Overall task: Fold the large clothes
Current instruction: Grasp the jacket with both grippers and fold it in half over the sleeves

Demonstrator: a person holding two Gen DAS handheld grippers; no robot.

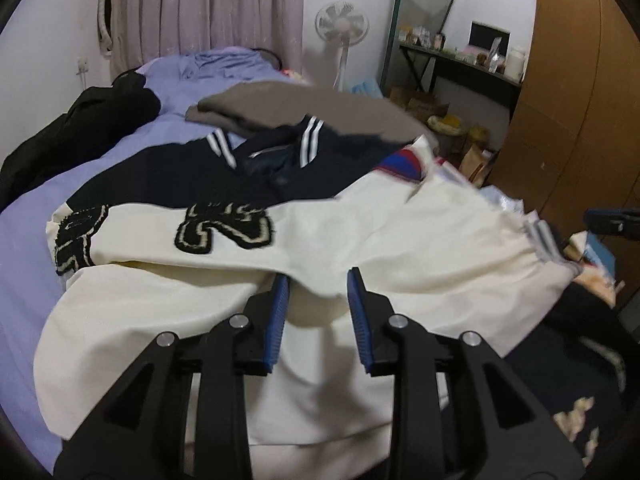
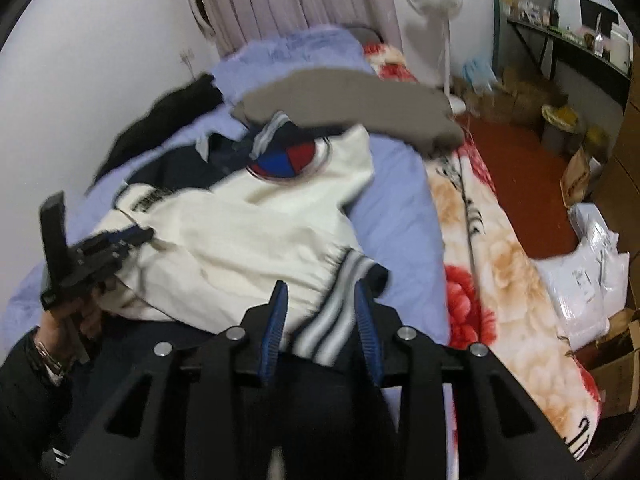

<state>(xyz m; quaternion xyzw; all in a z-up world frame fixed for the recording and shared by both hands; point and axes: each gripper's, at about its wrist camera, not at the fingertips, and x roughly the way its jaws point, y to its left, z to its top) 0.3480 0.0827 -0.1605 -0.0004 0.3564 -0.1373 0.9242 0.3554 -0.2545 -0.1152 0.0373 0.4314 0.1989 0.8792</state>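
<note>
A navy and cream varsity jacket (image 1: pixel 248 184) lies on the lavender bed sheet (image 1: pixel 24 264), with cream sleeves folded over its body and black letter patches showing. My left gripper (image 1: pixel 318 280) is open just above a fold of cream sleeve. In the right wrist view the jacket (image 2: pixel 240 236) lies ahead. My right gripper (image 2: pixel 322 292) is open around the striped sleeve cuff (image 2: pixel 340 304), jaws either side of it. The left gripper (image 2: pixel 120 240) shows there at the left, on the cream sleeve. The right gripper's tip (image 1: pixel 612 220) shows at the left wrist view's right edge.
A grey-brown garment (image 1: pixel 304 108) and a black garment (image 1: pixel 80 124) lie further up the bed. A floral blanket (image 2: pixel 500 264) covers the bed's right side. A standing fan (image 1: pixel 342 28), desk (image 1: pixel 460 64), wooden wardrobe (image 1: pixel 568 92), boxes and white bags (image 2: pixel 588 264) fill the floor side.
</note>
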